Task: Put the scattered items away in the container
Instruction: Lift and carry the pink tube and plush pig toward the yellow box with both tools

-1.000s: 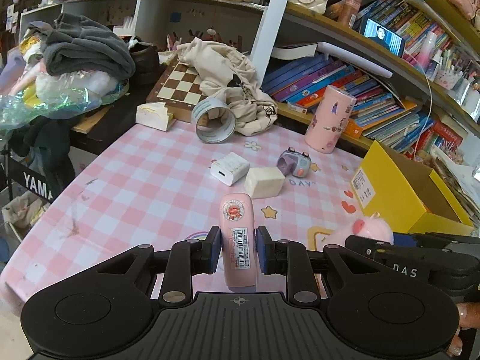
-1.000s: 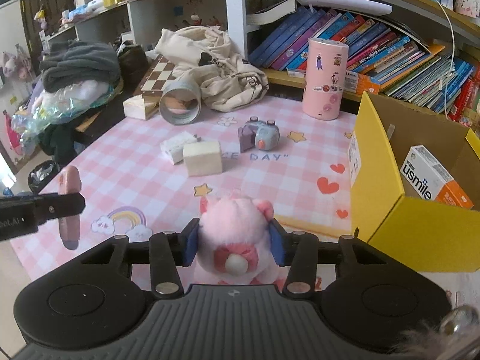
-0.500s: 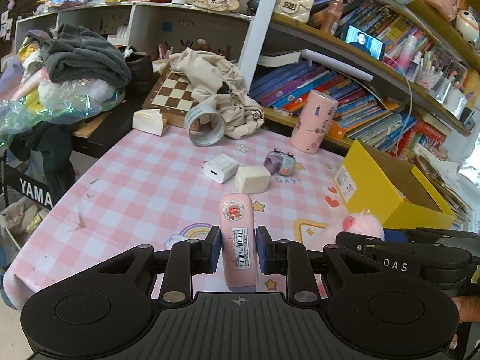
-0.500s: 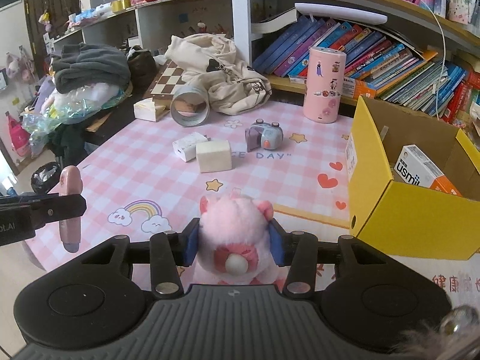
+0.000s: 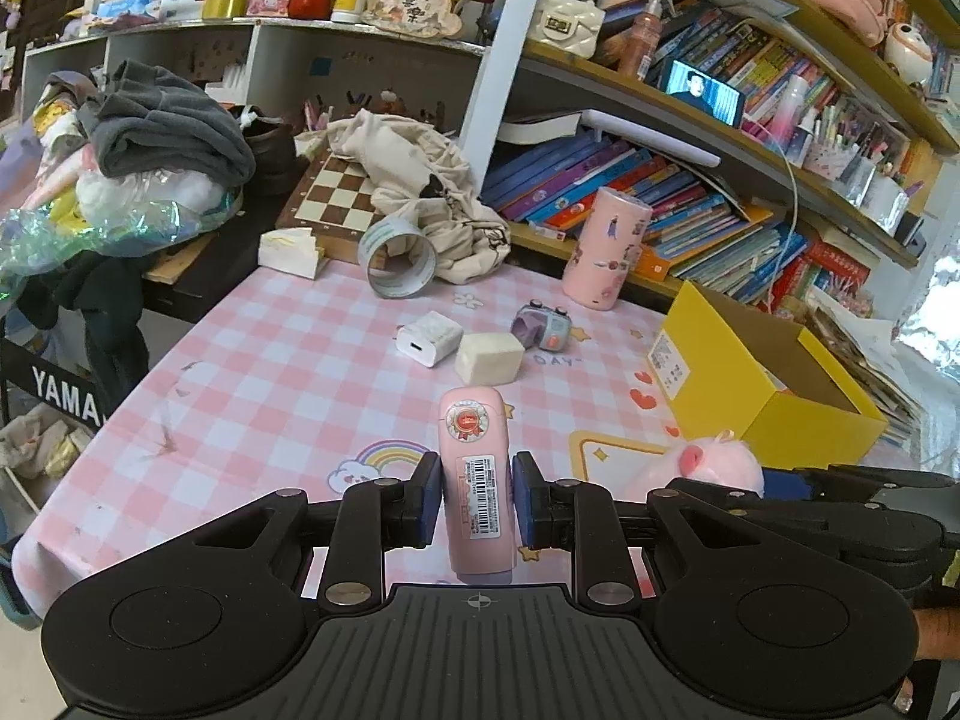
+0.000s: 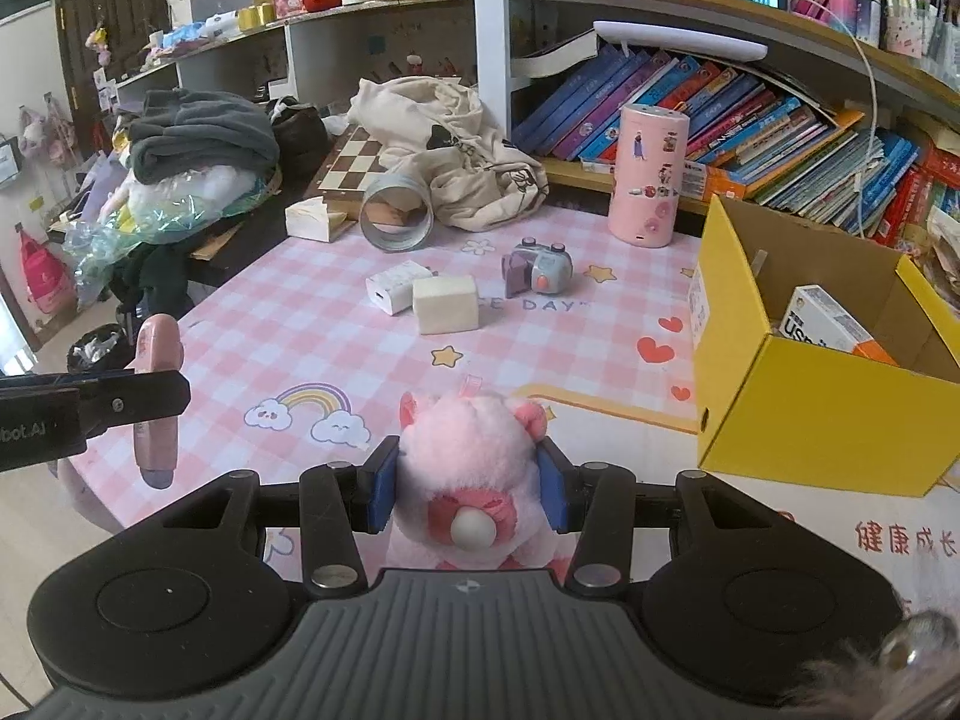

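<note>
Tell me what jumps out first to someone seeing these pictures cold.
First, the two held things: the left hand-held gripper is clamped on a slim pink device with a barcode label, and the right hand-held gripper squeezes a fluffy pink plush toy, both above the pink checked tablecloth. Next, the bright yellow box at the table's right edge, open, with a white and orange carton inside.

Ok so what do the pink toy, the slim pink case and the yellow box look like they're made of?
Pink toy: soft plush, judging by its fuzzy pile bulging between the right gripper pads.
Slim pink case in the left gripper: probably smooth matte plastic, with rounded edges and a stuck-on barcode label.
Yellow box: cardboard, glossy yellow outside, raw brown inside.
</note>
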Demonstrator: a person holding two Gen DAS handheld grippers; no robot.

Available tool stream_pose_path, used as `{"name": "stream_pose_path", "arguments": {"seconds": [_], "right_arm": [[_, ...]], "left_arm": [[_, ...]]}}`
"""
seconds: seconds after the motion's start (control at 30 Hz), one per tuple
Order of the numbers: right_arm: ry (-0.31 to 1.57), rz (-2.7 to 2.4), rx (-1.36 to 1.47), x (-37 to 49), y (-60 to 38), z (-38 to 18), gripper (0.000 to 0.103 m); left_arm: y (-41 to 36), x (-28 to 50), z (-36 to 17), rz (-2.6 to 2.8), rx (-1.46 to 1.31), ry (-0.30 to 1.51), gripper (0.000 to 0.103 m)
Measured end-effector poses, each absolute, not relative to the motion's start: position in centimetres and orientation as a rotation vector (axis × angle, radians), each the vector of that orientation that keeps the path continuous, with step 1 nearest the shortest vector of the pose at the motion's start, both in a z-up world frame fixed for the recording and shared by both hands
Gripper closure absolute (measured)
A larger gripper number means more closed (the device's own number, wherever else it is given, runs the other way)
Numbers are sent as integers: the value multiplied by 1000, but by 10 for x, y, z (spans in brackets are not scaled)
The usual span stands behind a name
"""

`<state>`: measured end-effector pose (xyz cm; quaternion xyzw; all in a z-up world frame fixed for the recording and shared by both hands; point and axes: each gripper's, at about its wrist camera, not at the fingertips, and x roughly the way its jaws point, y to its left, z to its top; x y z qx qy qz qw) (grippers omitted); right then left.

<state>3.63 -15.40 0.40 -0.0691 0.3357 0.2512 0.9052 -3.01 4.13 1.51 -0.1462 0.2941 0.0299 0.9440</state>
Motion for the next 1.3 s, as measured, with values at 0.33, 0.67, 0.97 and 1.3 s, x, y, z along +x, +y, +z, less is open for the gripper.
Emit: {"name": "stream_pose_path", "arguments": {"seconds": [0.33,0.67,0.97,1.3], "right_arm": [[689,443,-117,23,-178,6,59],[692,373,-96,12,-200,6,59],[695,324,-82,9,-219,4,59],[701,266,-53,12,-246,3,59]], "left_arm": [[23,-33,16,-8,-281,602,80],[5,-30,15,-71,-271,606,80],[-10,-22,14,-114,-260,611,80],[-36,-8,12,-174,-236,631,80]]}}
